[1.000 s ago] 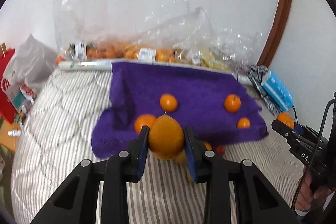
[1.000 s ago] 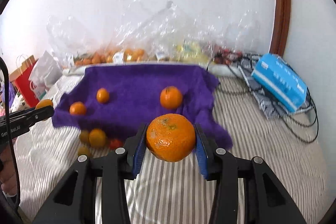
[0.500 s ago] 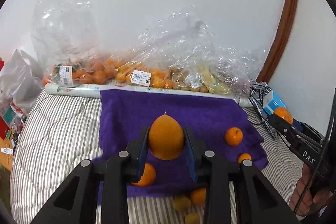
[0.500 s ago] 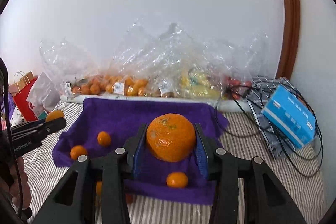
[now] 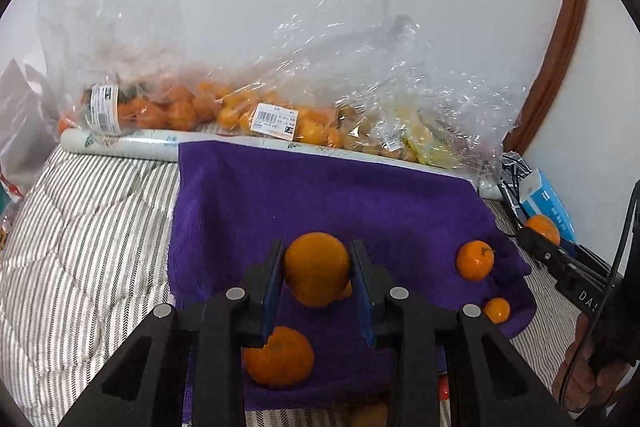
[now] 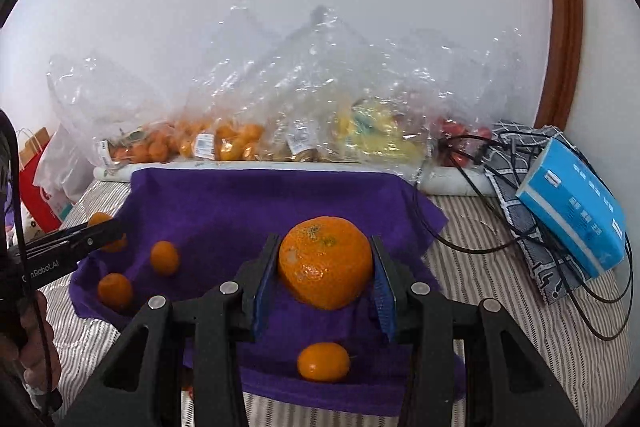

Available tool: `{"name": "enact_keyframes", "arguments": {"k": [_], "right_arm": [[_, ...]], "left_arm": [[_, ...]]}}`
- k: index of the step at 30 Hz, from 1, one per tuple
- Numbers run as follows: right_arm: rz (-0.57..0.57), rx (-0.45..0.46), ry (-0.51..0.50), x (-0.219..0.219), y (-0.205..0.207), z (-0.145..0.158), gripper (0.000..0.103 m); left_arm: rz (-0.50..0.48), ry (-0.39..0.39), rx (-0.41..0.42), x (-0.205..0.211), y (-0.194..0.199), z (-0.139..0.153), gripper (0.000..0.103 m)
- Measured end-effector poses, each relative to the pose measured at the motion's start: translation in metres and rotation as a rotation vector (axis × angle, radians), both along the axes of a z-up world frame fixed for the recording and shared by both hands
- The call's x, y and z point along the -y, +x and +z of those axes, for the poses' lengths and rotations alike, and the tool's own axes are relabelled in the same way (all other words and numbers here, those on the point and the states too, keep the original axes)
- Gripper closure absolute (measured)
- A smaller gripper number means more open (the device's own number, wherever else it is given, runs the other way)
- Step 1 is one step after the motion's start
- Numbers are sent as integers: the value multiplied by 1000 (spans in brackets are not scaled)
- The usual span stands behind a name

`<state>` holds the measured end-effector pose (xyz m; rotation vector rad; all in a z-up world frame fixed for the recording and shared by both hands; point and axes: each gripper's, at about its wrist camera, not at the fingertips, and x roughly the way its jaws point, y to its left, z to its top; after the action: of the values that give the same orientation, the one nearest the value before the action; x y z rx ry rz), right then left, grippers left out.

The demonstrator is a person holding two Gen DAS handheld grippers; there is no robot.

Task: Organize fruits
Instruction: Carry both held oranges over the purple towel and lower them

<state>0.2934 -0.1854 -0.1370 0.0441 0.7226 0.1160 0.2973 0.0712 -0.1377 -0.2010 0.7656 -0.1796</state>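
The left gripper [image 5: 316, 279] is clenched on a smooth orange [image 5: 317, 269], held above the near part of the purple towel [image 5: 320, 199]. The right gripper [image 6: 325, 279] grasps a larger, mottled mandarin [image 6: 325, 262] over the same towel, toward its right side. Neither fruit touches the cloth.

Loose mandarins already lie on the towel: one below the left gripper near the towel's front edge [image 5: 279, 355], one at its right edge [image 5: 475, 260], a smaller one at the front right corner [image 5: 496, 310], and one close to the front edge under the right gripper [image 6: 323, 361].

The towel lies rumpled on a striped quilt [image 5: 88, 247], so the surface is soft and uneven. A fruit let go from this height would likely roll, knock a neighbour, or run off the front edge, where a few pieces seem already to sit on the quilt. The two grippers work close together and could collide. Squeezing harder could bruise the soft peel. Black cables [image 6: 532, 239] trail by the towel's right edge and could snag.
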Motion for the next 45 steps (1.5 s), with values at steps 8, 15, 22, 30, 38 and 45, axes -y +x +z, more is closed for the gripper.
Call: {"name": "enact_keyframes", "arguments": {"k": [8,15,22,30,38,45], "right_arm": [[-15,-35,-18,6,5,-13,60],[9,-59,-30,-1,7,-20,60],[10,-82,-39,-4,9,-27,60],[17,-115,-50,-7,13,-35,60],[26,-132,-58,-11,13,-38,60],[31,-144,-66,-13,14,-41,60]], "left_arm": [[12,5,-25,2,5,-13,72],[9,8,-38,3,8,-18,72],[7,6,-55,5,10,-22,72],[-1,16,-89,8,14,-30,72],[-4,28,-104,10,16,-34,72],[-12,36,-101,13,15,-34,72]]}}
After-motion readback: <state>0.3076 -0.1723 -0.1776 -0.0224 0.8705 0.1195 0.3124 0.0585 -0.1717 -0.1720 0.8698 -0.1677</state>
